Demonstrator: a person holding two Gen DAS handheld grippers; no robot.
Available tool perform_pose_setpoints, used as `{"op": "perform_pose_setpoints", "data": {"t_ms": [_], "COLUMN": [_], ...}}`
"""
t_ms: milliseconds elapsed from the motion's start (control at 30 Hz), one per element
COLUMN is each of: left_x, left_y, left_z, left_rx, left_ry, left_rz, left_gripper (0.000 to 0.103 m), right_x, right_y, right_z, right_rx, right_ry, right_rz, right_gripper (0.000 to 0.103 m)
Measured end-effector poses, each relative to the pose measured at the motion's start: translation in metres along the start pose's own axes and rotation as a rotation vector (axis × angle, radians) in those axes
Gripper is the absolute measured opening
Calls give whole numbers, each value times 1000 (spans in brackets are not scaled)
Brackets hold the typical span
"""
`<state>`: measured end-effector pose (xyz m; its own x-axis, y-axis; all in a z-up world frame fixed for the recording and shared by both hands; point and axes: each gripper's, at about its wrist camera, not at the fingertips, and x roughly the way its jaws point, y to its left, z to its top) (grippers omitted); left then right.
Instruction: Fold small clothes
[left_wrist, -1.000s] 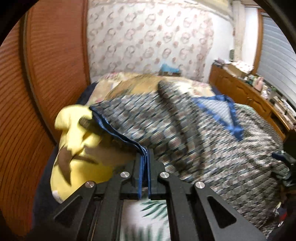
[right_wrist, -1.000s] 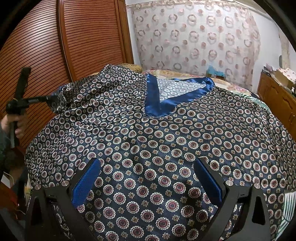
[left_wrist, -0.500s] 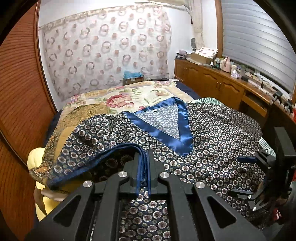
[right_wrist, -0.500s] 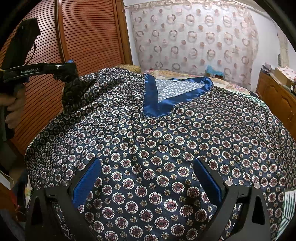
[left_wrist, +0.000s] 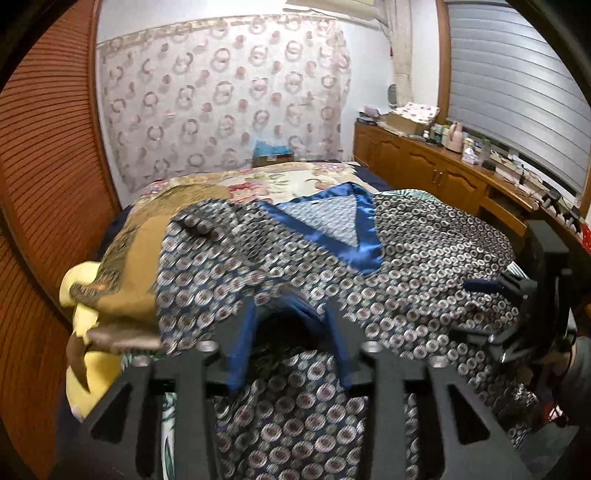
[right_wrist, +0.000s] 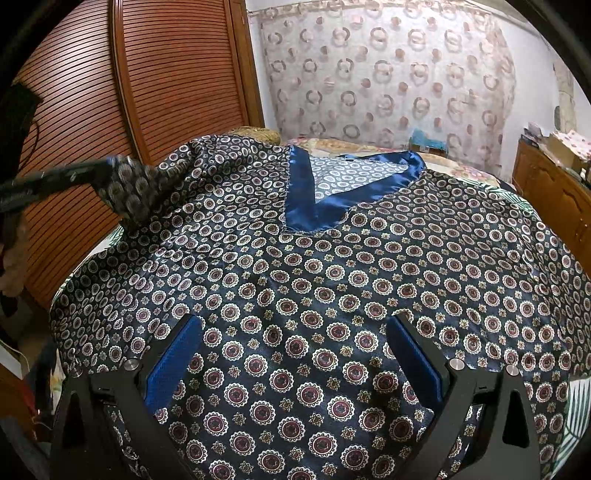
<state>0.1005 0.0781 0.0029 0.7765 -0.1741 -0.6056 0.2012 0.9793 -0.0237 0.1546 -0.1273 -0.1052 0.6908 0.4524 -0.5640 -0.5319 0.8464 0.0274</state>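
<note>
lying flat, the patterned navy top (right_wrist: 332, 295) with blue v-neck; both tools gape, left just opening.

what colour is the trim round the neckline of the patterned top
Shiny royal blue, forming a V on the neckline trim of the top; clearest in the right wrist view.

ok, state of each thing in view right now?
patterned shirt: spread flat on bed, front up
shirt sleeve: folded inward, between the parted pads
left gripper: jaws just opening, releasing sleeve
right gripper: open, over shirt, holding nothing
</note>
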Motion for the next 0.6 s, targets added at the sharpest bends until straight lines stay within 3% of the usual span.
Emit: {"op": "perform_pose_setpoints", "data": {"t_ms": [133, 200, 300, 433, 600], "left_x": [-3, -6, -3, 9, -2], "left_y": [15, 21, 33, 43, 52], "left_z": [-21, -31, -52, -75, -90], "left_rx": [-38, -61, -105, -146, -200], "left_ry": [22, 13, 32, 94, 73], "left_rz": [26, 36, 40, 44, 83], "left_gripper": [51, 71, 77, 78, 78], "right_x": [1, 1, 1, 1, 1], "right_y": [0, 0, -2, -3, 10], "right_z": [1, 1, 1, 5, 20], "right_rx": [-3, -2, 2, -1, -55], "right_ry": [3, 4, 5, 12, -14], "right_rz": [0, 1, 6, 8, 16], "right_gripper": [100, 100, 100, 100, 100]}}
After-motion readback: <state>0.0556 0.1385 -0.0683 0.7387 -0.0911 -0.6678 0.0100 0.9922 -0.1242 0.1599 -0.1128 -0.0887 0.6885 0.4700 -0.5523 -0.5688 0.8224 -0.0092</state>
